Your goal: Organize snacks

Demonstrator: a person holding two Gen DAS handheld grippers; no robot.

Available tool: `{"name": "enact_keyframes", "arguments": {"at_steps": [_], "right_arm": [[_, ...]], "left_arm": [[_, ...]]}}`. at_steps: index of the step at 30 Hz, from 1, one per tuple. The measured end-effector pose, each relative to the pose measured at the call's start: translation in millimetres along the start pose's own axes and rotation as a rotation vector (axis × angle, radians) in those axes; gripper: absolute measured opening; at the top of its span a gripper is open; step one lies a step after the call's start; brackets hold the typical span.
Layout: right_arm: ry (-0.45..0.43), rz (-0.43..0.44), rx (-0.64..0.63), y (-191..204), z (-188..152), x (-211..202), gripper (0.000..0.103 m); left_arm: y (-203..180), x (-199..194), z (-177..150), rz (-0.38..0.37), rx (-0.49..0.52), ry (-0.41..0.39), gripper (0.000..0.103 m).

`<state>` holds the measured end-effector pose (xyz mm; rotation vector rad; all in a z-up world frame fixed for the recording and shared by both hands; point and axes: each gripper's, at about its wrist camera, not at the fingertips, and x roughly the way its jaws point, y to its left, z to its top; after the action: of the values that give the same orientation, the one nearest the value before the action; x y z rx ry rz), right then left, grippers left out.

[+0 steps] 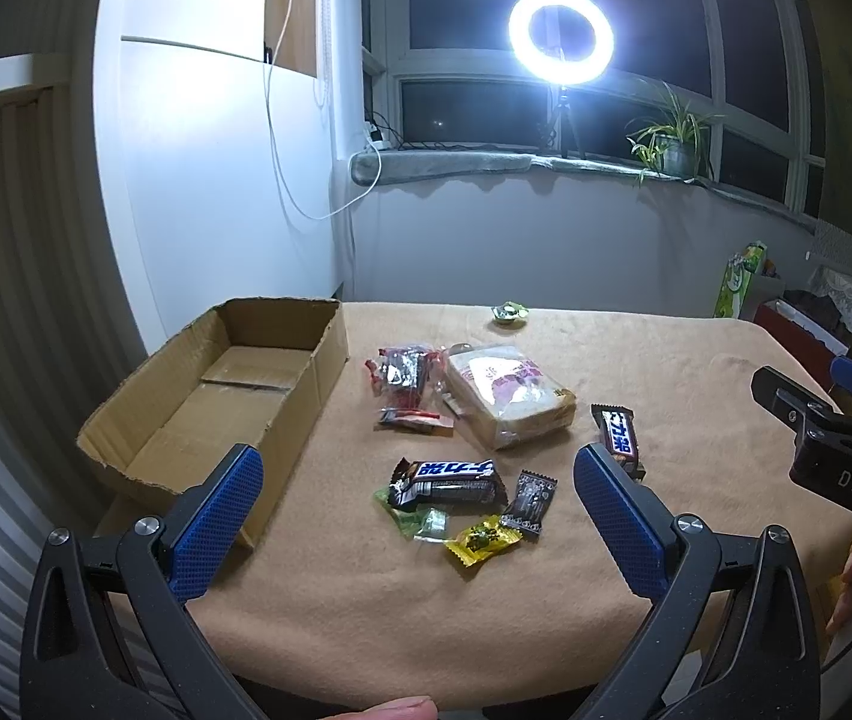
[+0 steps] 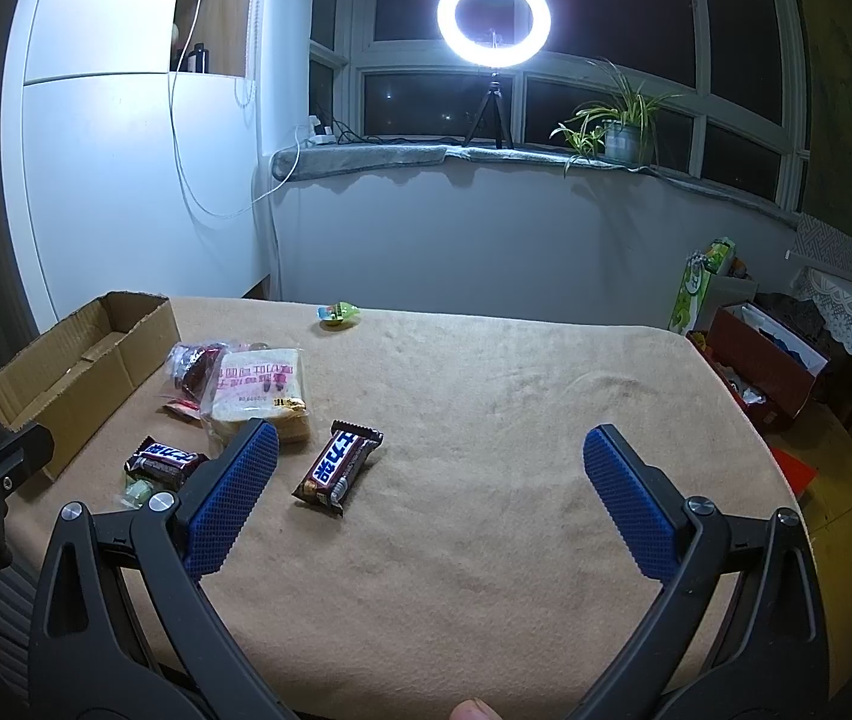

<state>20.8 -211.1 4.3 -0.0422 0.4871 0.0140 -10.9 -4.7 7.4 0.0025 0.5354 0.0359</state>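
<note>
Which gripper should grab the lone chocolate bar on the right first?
Right gripper, probably. The brown-wrapped chocolate bar lies just ahead between its open blue fingers. The left gripper faces the other pile beside the open cardboard box.

Your left gripper (image 1: 419, 483) hovers with its fingers (image 1: 222, 516) spread wide above the worktop (image 1: 696, 360). Between them lie a Snickers bar (image 1: 447, 482) and small candies (image 1: 482, 540). The cardboard box (image 1: 216, 396) sits at the worktop's left edge, the bagged bread (image 1: 510, 399) near the centre.
</note>
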Motion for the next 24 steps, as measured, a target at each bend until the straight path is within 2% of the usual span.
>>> {"name": "enact_keyframes", "arguments": {"at_steps": [15, 21, 24], "right_arm": [[0.039, 0.012, -0.017, 6, -13, 13, 0.103], [0.150, 0.048, -0.053, 18, -33, 46, 0.103], [0.217, 0.062, -0.060, 23, -51, 68, 0.103]], "left_arm": [[1, 3, -5, 0.006, -0.003, 0.014, 0.103], [6, 18, -18, 0.008, -0.007, 0.056, 0.103], [11, 33, -33, -0.005, -0.015, 0.104, 0.103]]}}
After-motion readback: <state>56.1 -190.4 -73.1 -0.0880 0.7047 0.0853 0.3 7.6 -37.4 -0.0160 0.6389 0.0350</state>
